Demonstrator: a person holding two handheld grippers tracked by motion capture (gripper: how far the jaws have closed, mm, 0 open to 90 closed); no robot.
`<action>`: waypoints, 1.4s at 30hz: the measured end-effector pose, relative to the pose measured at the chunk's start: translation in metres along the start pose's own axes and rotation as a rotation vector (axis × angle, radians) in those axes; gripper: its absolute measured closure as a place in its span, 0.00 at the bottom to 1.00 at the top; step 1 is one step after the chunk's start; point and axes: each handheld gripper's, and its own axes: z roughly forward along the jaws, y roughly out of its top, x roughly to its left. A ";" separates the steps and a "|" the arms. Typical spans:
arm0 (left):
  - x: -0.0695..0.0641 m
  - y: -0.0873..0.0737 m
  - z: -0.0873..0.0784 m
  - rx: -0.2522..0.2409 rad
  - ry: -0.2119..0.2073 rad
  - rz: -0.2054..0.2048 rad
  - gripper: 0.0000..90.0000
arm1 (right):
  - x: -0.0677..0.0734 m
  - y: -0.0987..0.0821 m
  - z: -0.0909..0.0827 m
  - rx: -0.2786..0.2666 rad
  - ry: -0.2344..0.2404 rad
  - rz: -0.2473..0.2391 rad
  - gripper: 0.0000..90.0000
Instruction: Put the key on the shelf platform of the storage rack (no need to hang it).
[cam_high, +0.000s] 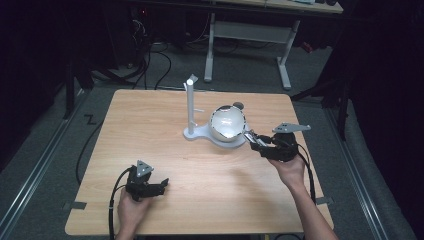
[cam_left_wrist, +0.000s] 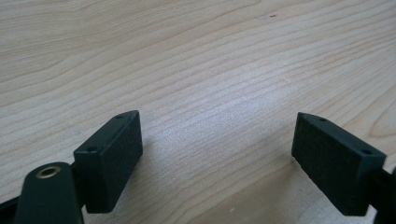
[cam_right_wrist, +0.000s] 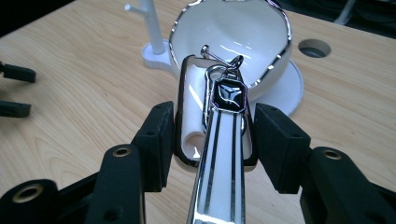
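A white key fob (cam_right_wrist: 190, 116) with a black rim, a chrome strap (cam_right_wrist: 219, 158) and a metal ring sits between the pads of my right gripper (cam_right_wrist: 212, 126), which is shut on it. The fob's ring end points at a white bowl with a chrome rim (cam_right_wrist: 233, 28). From above, the right gripper (cam_high: 255, 140) holds the fob (cam_high: 249, 135) just off the bowl's (cam_high: 227, 122) right edge. The bowl rests on the flat base of a white stand (cam_high: 190, 105) with an upright post. My left gripper (cam_high: 162, 185) lies low at the front left, open (cam_left_wrist: 217, 140) over bare wood.
The wooden table (cam_high: 150, 125) has a round cable hole (cam_high: 238, 105) behind the bowl. The post carries a small side peg. Beyond the table's far edge are a desk frame (cam_high: 250, 35) and cables on a dark floor.
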 end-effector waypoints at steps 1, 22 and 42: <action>0.000 0.001 0.000 0.003 -0.003 -0.003 0.19 | 0.000 0.003 0.002 -0.001 -0.007 -0.009 0.56; 0.001 -0.007 0.000 -0.019 0.005 0.056 0.19 | 0.000 0.064 0.046 0.042 -0.018 -0.067 0.56; 0.000 -0.009 -0.002 -0.014 -0.001 0.048 0.20 | -0.002 0.071 0.102 0.154 -0.001 -0.037 0.56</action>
